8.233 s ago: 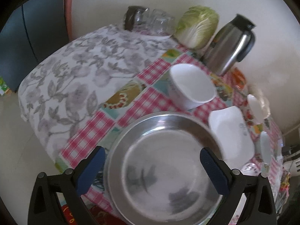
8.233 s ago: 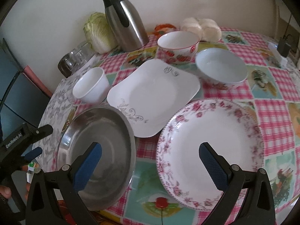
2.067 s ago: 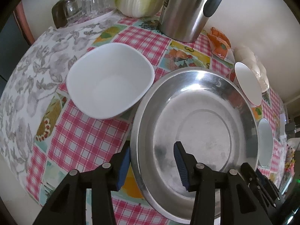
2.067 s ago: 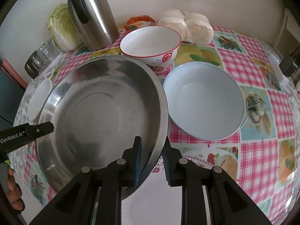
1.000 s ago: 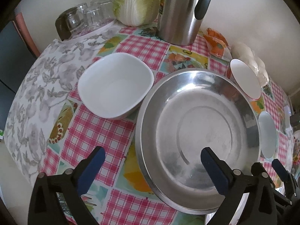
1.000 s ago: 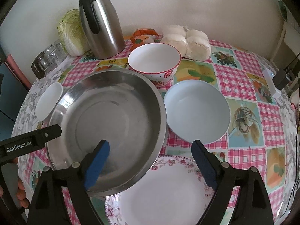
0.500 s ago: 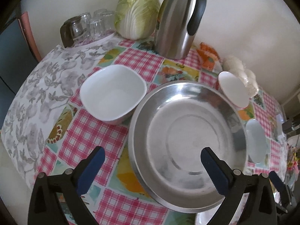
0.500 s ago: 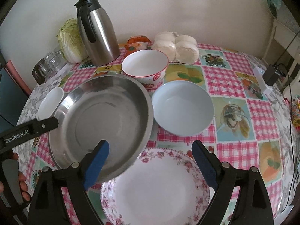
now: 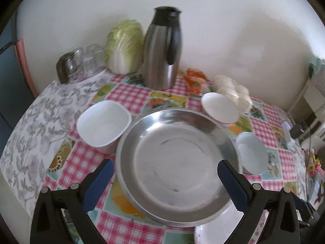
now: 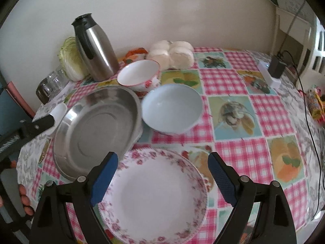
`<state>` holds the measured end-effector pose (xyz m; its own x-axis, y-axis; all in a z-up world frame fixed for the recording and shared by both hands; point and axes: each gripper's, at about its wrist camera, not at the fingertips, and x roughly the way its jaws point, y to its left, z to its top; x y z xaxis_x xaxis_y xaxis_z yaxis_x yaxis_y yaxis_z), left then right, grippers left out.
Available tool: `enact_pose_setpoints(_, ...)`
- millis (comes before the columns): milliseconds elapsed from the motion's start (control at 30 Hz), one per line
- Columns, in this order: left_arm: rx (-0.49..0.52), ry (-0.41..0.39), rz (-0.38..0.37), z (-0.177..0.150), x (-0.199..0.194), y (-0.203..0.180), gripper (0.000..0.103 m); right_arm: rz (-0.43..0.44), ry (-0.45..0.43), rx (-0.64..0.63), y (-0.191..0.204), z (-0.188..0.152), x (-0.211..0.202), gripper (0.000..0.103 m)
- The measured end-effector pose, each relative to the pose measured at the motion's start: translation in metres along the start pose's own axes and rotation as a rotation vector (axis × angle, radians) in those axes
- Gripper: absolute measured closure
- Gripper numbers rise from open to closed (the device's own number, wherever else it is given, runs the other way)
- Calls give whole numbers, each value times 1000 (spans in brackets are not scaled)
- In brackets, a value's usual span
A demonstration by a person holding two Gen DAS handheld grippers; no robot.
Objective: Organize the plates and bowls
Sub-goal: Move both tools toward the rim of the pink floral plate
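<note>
steel basin set down, overlapping floral plate; three bowls unstacked; left gripper and right gripper both released, empty.

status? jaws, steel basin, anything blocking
Left gripper and right gripper: jaws open, nothing held. Steel basin on the table, free of both. Its near rim overlaps the floral plate; light blue bowl close beside it.

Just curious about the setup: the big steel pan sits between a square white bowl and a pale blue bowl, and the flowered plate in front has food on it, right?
Not quite. The flowered plate is empty, as the right wrist view shows. The steel pan does sit between the square white bowl and the pale blue bowl.
</note>
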<state>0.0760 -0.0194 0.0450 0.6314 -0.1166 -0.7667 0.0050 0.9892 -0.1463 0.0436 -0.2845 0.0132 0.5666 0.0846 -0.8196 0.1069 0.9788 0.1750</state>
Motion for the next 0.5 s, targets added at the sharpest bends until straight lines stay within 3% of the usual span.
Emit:
enact_pose_setpoints(267,53,-57,-60,-15,-20,-25,0,9,-24,66,-25,-11,-12,12)
enact_pose_setpoints(500,-15,-83,-160,-21,-37,-25,0,-6,-20,85,-38,-22,-20,12)
